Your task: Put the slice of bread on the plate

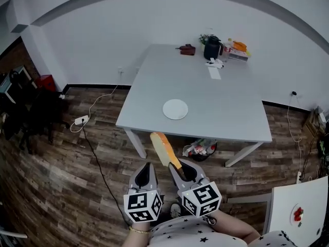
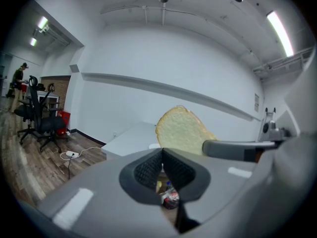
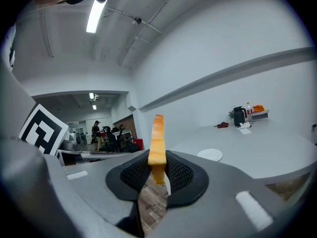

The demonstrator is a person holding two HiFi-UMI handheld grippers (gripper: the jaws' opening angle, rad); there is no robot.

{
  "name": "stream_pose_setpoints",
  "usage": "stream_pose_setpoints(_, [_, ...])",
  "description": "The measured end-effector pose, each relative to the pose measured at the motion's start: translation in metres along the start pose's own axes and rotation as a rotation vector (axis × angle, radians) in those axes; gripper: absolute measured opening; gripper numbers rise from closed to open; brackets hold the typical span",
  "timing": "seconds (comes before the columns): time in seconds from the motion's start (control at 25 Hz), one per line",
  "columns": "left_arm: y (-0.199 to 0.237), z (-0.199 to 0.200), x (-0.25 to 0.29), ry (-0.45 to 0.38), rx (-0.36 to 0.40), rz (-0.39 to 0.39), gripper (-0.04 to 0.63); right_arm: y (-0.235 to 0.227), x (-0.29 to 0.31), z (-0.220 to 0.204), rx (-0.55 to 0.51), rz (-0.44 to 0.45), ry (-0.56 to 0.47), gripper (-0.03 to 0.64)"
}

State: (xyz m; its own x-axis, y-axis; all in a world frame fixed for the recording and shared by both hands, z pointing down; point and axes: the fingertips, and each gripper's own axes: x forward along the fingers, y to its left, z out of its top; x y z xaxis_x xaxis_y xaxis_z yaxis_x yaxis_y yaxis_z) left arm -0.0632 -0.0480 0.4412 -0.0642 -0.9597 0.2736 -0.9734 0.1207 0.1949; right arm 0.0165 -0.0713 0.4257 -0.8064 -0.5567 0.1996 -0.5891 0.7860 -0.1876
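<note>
Though edge-on in right gripper (image 3: 157, 175), bread (image 2: 182, 130) broadside to left gripper (image 2: 162, 167).

A grey table (image 1: 226, 107) stood on a wood-plank floor (image 1: 61, 179). At its far right corner sat a black jug (image 1: 212, 48) and an orange packet (image 1: 239, 46), with a brown object (image 1: 187, 49) along the far edge and a white paper (image 1: 214, 72) near the jug. A filled bag (image 1: 199, 149) lay under the near edge. A power strip (image 1: 81, 120) lay on the floor off the left edge, and office chairs (image 2: 42, 120) stood farther away.

Grey table (image 1: 226, 112) bears white plate (image 1: 175, 109), black jug (image 1: 212, 48).
</note>
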Motion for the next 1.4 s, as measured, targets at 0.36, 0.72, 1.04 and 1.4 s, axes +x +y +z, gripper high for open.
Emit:
stream_pose_setpoints(0.36, [-0.019,0.002,0.051,0.025,0.016,-0.010,0.008,-0.059,0.015,0.006,0.065,-0.045,-0.003,0.084])
stream_pose_setpoints(0.72, [-0.013,0.014,0.121,0.044,0.031,-0.058,0.008,-0.109,0.055,0.004,0.104,-0.106,0.026,0.084])
stream_pose_setpoints(1.04, [-0.002,0.036,0.206,0.067,0.051,-0.134,0.008,-0.161,0.118,0.017,0.146,-0.160,0.059,0.084])
stream_pose_setpoints(1.4, [0.018,0.043,0.288,0.103,0.102,-0.222,0.008,-0.204,0.193,0.004,0.217,-0.215,0.146,0.084])
